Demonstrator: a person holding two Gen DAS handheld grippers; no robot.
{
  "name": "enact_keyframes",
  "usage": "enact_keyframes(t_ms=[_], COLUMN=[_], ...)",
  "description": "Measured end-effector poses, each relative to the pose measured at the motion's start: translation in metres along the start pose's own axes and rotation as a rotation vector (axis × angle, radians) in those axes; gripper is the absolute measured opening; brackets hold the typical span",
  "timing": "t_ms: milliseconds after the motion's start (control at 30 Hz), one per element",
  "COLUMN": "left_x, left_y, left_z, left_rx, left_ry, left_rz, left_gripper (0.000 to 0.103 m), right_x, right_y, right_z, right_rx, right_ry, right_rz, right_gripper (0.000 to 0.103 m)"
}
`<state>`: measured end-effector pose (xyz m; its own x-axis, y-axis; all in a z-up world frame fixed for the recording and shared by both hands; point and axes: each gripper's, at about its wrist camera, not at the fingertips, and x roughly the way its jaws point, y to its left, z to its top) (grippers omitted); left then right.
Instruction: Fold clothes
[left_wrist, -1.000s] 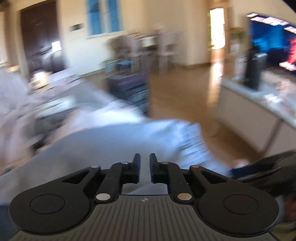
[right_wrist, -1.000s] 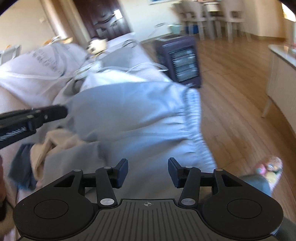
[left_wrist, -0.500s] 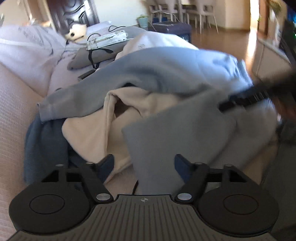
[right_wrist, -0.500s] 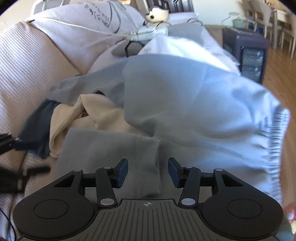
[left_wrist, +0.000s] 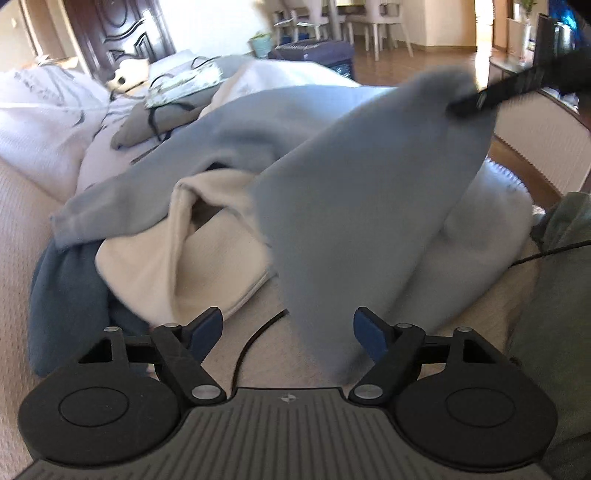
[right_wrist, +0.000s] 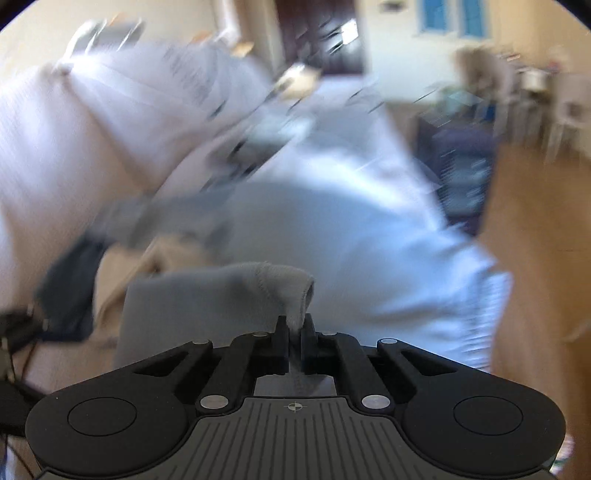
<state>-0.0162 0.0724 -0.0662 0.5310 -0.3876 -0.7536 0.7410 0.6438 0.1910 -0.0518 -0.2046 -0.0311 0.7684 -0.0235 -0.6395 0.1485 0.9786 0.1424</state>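
Left wrist view: the left gripper (left_wrist: 288, 330) sits low in the frame, its jaws wide apart and opening further. The lower edge of a grey-blue sweatshirt sleeve (left_wrist: 354, 206) hangs down between the two blue fingertips (left_wrist: 207, 328), but the pads do not press on it. The sleeve rises toward the upper right, where the right gripper (left_wrist: 465, 105) pinches its far end and lifts it. The sleeve belongs to a light blue sweatshirt (left_wrist: 258, 125) spread across a beige sofa (left_wrist: 22, 221). Under it lie a cream garment (left_wrist: 177, 258) and, to the left, a dark blue garment (left_wrist: 62, 288). A thin black cable (left_wrist: 255, 339) curves over the sofa seat just ahead of the gripper. A dark wooden door (left_wrist: 125, 33) and dining chairs (left_wrist: 332, 22) stand in the background.

Right wrist view: heavily blurred. The right gripper (right_wrist: 294, 339) has its jaws closed tight on a fold of the grey-blue sweatshirt sleeve (right_wrist: 229, 295), with a seamed edge bunched just above the fingertips. The light blue sweatshirt (right_wrist: 351, 229) spreads behind it over the sofa. A white cushion (right_wrist: 92, 129) fills the upper left, and wooden floor (right_wrist: 535, 240) shows on the right
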Motion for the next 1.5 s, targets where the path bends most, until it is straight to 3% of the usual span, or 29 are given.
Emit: enact_keyframes(t_ms=[100, 233, 433, 600, 667, 867, 933, 967, 1000, 1033, 1100, 1133, 1233, 1333, 1500], left_x=[0.003, 0.01, 0.015, 0.025, 0.033, 0.069, 0.07, 0.07, 0.071, 0.072, 0.072, 0.07, 0.067, 0.069, 0.067], left_y=[-0.011, -0.028, -0.032, -0.016, -0.01, -0.01, -0.014, -0.016, -0.018, -0.02, -0.02, -0.02, -0.018, -0.017, -0.013], left_z=[0.004, 0.009, 0.017, 0.022, 0.025, 0.03, 0.033, 0.034, 0.036, 0.038, 0.039, 0.039, 0.04, 0.042, 0.047], left_rx=[0.031, 0.077, 0.073, -0.034, -0.085, -0.168, -0.168, -0.167, -0.165, -0.162, -0.171, -0.175, -0.175, -0.186, -0.207], left_ry=[-0.017, -0.031, -0.036, -0.003, 0.017, 0.108, 0.089, 0.082, 0.085, 0.091, 0.107, 0.105, 0.113, 0.127, 0.146], left_rz=[-0.026, -0.045, -0.066, -0.126, -0.163, -0.246, -0.26, -0.262, -0.257, -0.252, -0.254, -0.259, -0.252, -0.249, -0.249], left_gripper=[0.079, 0.079, 0.079, 0.081, 0.082, 0.08, 0.076, 0.065, 0.056, 0.042, 0.033, 0.029, 0.026, 0.025, 0.025], right_x=[-0.037, -0.046, -0.008, 0.011, 0.007, -0.001, -0.002, -0.003, -0.003, -0.001, 0.004, 0.007, 0.011, 0.017, 0.038], right_y=[-0.03, -0.059, -0.096, -0.117, -0.12, -0.105, -0.082, -0.069, -0.056, -0.043, -0.016, -0.005, 0.028, 0.047, 0.092], right_z=[0.007, -0.007, -0.039, -0.04, -0.038, -0.046, -0.048, -0.048, -0.049, -0.048, -0.047, -0.047, -0.056, -0.064, -0.086], right_rx=[0.053, 0.098, 0.254, 0.365, 0.368, 0.296, 0.205, 0.154, 0.108, 0.069, -0.025, -0.084, -0.28, -0.369, -0.627], right_ry=[-0.057, 0.006, 0.111, 0.114, 0.092, 0.194, 0.218, 0.227, 0.231, 0.24, 0.26, 0.264, 0.287, 0.337, 0.391], right_rz=[-0.071, -0.201, -0.153, -0.23, -0.266, -0.204, -0.14, -0.108, -0.072, -0.044, 0.017, 0.038, 0.032, 0.006, 0.066], right_gripper=[0.005, 0.006, 0.01, 0.023, 0.024, 0.03, 0.031, 0.031, 0.039, 0.053, 0.064, 0.064, 0.064, 0.064, 0.056])
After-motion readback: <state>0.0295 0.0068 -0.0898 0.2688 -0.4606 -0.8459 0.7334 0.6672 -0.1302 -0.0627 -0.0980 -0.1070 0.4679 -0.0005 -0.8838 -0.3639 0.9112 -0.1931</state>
